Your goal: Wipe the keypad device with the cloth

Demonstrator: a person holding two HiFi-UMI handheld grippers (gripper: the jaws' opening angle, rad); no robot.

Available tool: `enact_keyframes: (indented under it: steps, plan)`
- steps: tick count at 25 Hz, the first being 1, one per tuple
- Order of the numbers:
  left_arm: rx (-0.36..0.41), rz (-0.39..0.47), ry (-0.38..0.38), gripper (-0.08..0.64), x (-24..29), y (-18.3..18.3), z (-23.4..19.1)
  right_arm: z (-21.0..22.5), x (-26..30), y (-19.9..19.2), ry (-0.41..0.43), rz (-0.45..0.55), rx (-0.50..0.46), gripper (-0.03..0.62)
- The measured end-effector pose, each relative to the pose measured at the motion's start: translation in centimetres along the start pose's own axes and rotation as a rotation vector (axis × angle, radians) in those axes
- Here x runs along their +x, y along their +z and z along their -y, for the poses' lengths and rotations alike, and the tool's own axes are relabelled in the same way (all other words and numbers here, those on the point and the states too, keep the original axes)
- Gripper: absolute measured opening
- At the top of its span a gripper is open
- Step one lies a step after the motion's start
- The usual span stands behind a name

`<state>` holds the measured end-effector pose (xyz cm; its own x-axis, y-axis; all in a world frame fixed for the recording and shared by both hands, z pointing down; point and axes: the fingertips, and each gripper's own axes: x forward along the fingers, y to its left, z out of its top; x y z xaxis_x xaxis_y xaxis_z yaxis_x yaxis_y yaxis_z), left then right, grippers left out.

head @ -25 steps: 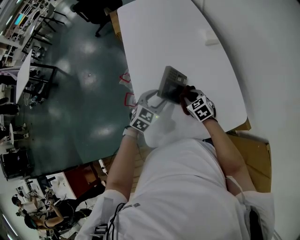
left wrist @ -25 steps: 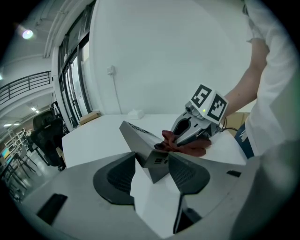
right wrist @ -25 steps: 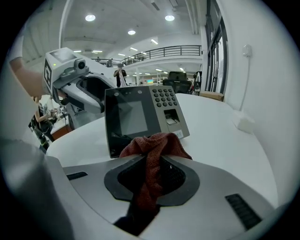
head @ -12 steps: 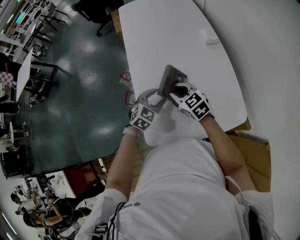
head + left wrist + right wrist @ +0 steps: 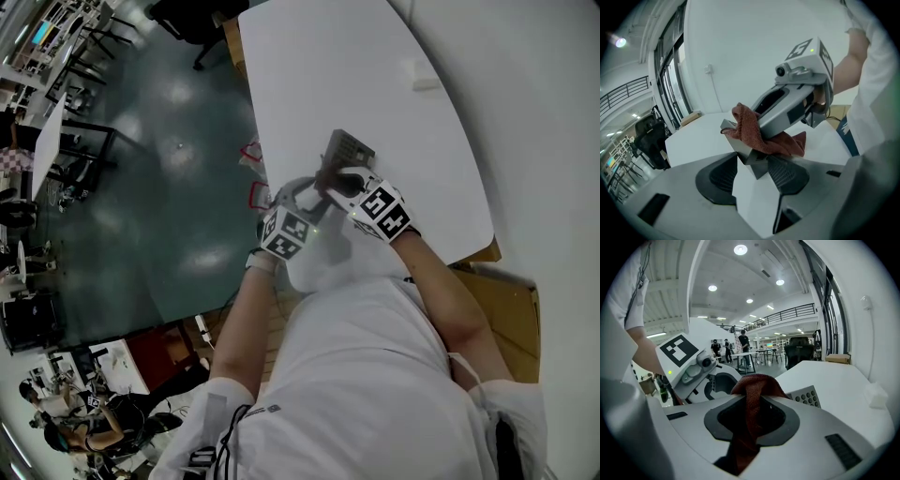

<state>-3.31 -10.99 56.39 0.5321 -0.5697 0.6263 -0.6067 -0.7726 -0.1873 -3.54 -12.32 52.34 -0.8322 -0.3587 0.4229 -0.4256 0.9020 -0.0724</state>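
The smooth white desk (image 5: 375,75) lay beneath. The boxy grey keypad device (image 5: 746,159) stood tilted above it, its long axis rising away from the left hand-held gripper (image 5: 752,177), which clamped its lower corner. The right hand-held gripper (image 5: 751,420), nearer its face, pinched the nubby rust-red cloth (image 5: 752,390) draped over it.

- The white table (image 5: 375,56) lies bare beyond the grey keypad device (image 5: 345,150), save a small white block (image 5: 424,80) near its far right edge.
- The left gripper (image 5: 309,192) and right gripper (image 5: 339,176), with rust-red cloth (image 5: 750,126), crowd the device's near side.
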Motion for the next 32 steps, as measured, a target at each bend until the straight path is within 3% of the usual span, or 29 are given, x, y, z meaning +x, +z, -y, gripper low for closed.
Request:
enact_keyframes:
  steps: [32]
  plan:
    - [-0.022,0.004,-0.005,0.204,-0.1,-0.1,0.0,1.8,-2.2,-6.8,-0.057,-0.066,0.155,0.077]
